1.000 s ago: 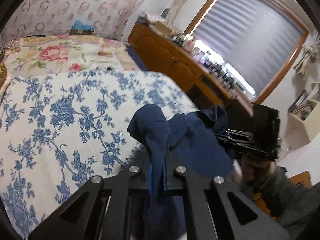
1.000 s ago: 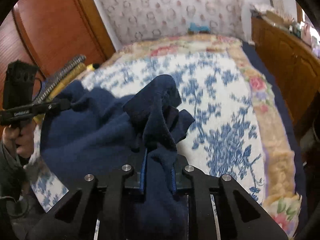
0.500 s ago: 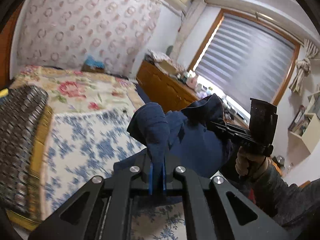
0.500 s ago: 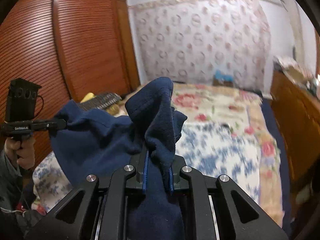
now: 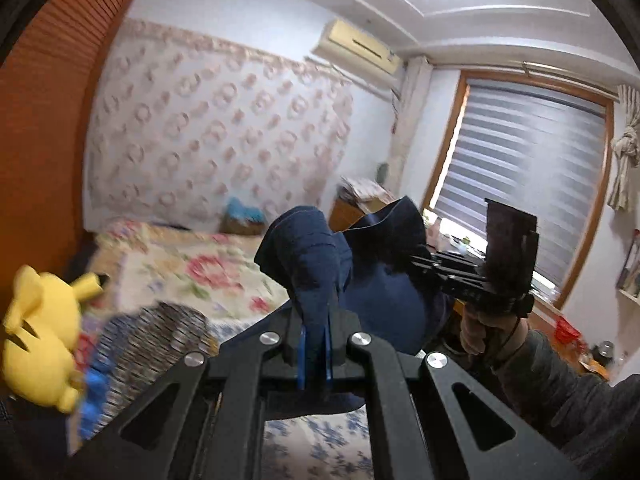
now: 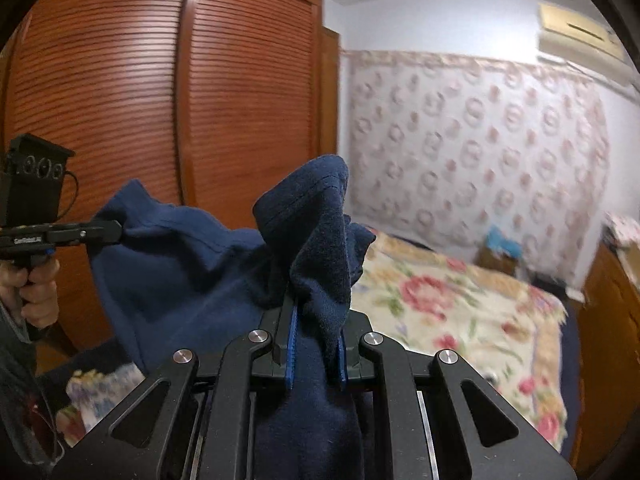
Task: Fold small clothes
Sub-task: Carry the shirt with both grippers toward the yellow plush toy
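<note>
A navy blue garment [image 5: 380, 292] hangs in the air between both grippers, well above the bed. My left gripper [image 5: 315, 354] is shut on one bunched corner of it, blue pads pressed on the cloth. My right gripper [image 6: 314, 354] is shut on another bunched corner of the navy garment [image 6: 192, 264], which stretches left to the other gripper [image 6: 86, 234] held in a hand. In the left wrist view the right gripper [image 5: 430, 268] shows at the far right, gripping the cloth's edge.
Below lies a bed with a floral quilt [image 6: 460, 304] and a blue-flowered cover [image 5: 320, 444]. A yellow plush toy [image 5: 38, 340] and a dark patterned cushion [image 5: 160, 340] lie at the left. A wooden wardrobe [image 6: 160, 100], a dresser [image 6: 612, 320] and a window with blinds [image 5: 520, 184] surround the bed.
Both grippers have risen with the garment, lifting it off the bed. The views tilted up from the bedcover toward the walls, wardrobe and ceiling.
</note>
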`<action>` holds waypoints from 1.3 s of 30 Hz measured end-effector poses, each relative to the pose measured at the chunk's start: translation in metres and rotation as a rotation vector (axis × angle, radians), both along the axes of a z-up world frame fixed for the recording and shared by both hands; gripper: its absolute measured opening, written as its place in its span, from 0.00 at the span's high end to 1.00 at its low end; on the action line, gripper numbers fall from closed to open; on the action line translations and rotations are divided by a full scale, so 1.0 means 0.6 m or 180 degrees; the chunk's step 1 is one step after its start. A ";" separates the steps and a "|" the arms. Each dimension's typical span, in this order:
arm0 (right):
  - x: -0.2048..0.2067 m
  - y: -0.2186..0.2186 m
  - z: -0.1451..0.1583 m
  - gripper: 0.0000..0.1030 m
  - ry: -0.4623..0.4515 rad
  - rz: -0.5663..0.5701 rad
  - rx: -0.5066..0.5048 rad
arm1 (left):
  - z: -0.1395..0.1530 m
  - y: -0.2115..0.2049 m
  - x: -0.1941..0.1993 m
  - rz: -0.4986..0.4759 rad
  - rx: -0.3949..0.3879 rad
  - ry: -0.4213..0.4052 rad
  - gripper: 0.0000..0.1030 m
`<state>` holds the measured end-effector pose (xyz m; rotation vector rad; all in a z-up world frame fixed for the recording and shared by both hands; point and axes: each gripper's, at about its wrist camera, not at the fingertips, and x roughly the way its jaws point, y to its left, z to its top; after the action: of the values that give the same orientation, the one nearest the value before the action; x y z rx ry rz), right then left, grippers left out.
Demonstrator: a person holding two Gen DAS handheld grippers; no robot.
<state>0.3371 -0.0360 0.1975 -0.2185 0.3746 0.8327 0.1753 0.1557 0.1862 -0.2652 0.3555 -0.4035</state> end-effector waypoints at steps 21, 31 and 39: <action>0.256 0.420 -0.266 0.88 0.0757 0.0901 -0.0818 | -0.327 0.236 0.087 0.1201 -0.0111 0.1285 0.98; 0.293 0.406 -0.296 0.67 0.0654 0.0479 -0.0820 | -0.354 0.217 0.106 0.1201 0.0041 0.1323 0.82; 0.222 0.368 -0.270 0.54 0.0490 0.0579 -0.0493 | -0.314 0.195 0.073 0.1396 0.0416 0.0994 0.46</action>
<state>0.4705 0.1846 0.0358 -0.3372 0.5707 1.0039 0.2193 0.2725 -0.0024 -0.2704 0.6120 0.0961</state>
